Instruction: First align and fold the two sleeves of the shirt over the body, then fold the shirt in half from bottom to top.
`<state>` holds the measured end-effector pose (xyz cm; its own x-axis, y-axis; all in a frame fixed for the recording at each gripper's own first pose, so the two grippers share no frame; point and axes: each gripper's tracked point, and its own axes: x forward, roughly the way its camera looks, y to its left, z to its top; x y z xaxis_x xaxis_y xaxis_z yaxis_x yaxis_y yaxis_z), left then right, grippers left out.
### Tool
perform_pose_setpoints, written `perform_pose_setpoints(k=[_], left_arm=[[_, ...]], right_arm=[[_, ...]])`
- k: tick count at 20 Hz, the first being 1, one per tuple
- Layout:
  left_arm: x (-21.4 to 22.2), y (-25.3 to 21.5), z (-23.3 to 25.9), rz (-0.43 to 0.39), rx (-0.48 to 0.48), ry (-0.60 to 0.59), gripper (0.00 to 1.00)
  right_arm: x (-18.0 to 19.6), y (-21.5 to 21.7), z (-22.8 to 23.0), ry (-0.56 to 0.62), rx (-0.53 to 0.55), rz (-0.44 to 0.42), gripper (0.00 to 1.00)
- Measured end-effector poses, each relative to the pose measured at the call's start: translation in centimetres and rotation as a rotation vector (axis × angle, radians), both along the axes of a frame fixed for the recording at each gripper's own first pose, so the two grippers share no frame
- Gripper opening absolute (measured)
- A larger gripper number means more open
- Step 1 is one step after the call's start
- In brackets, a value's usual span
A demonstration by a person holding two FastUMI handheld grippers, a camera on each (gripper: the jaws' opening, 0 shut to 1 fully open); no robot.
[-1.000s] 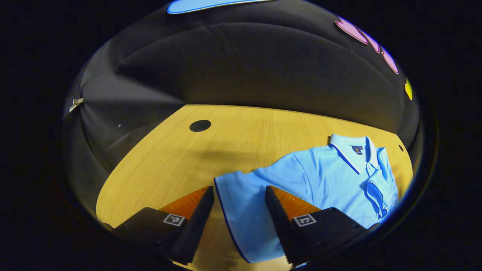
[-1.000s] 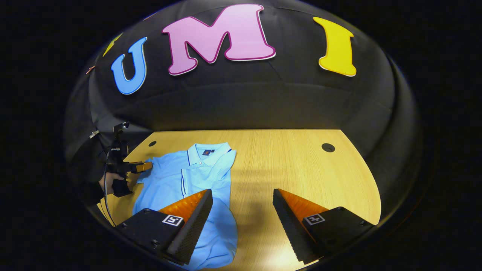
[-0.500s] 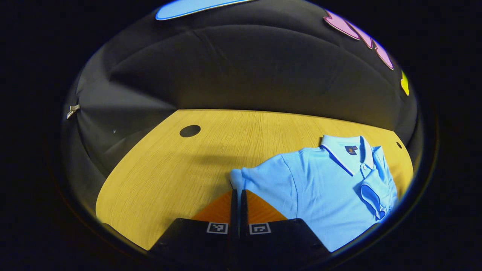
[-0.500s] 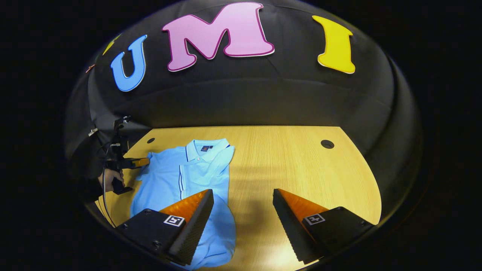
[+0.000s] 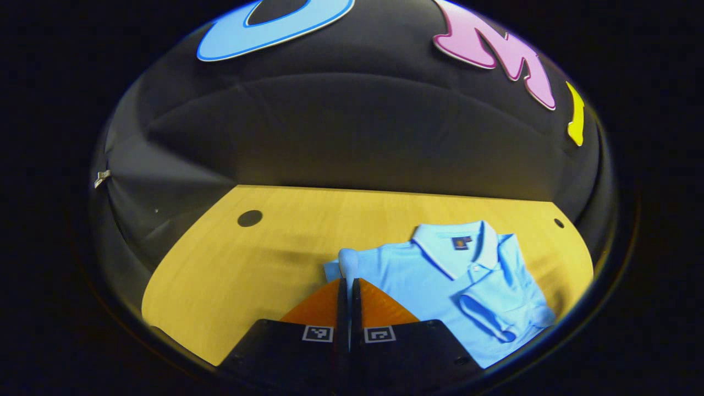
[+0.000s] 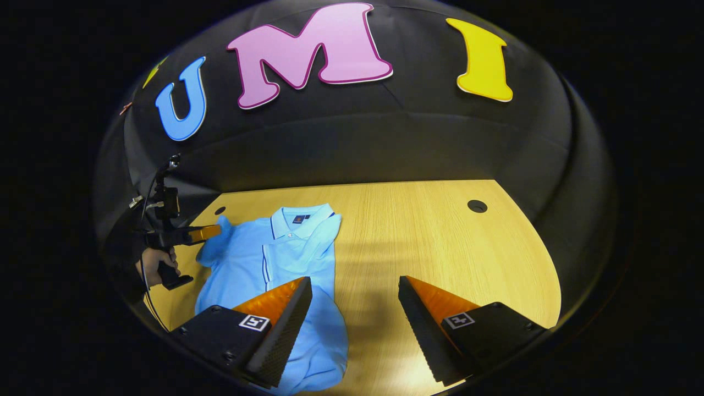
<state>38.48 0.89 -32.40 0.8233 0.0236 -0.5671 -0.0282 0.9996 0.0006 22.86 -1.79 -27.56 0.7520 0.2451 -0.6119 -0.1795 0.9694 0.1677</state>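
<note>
- Fingers of the left gripper (image 5: 345,286) are pressed together, pinching the cuff of the near sleeve (image 5: 346,264) of the light-blue polo shirt (image 5: 440,286); fabric bunches right at the tips.
- In the right gripper view that gripper (image 6: 212,232) sits at the shirt's far-left side, a hand (image 6: 157,264) on its handle, sleeve cloth raised off the table (image 6: 429,236).
- Likely reason for the pinch at the cuff: gives control of the sleeve edge so it can be carried across and laid on the body.
- Right gripper (image 6: 355,308) has its fingers spread wide with nothing between them, hovering over the shirt's lower right edge and bare wood; looks parked, ready for the hem.
- Shirt lies face up on the table, collar (image 6: 302,214) toward the booth wall; the other sleeve (image 5: 495,316) is already folded onto the chest.
- Judgement: second sleeve fold in progress, bottom-to-top fold not yet done.
</note>
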Motion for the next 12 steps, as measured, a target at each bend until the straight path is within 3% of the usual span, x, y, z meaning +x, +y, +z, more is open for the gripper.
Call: perform_pose_setpoints(k=[5, 8, 9, 11, 12], left_arm=[[-1.9, -6.8, 0.4, -0.077, -0.115, 0.035, 0.07], [-3.5, -10.4, -0.1, -0.129, -0.197, 0.091, 0.12], [-4.2, -11.2, -0.1, -0.139, -0.219, 0.103, 0.17], [-5.5, -12.3, -0.1, -0.154, -0.249, 0.120, 0.40], [-6.4, -12.3, 0.1, -0.159, -0.254, 0.122, 0.57]], right_arm=[[-0.5, 0.5, 0.2, 0.007, 0.020, 0.017, 0.99], [-0.8, 0.6, 0.3, 0.009, 0.028, 0.030, 0.99], [-0.9, 0.7, 0.3, 0.010, 0.031, 0.033, 0.99], [-1.4, 0.9, 0.4, 0.014, 0.034, 0.038, 0.99], [-1.7, 1.0, 0.6, 0.013, 0.035, 0.038, 0.98]])
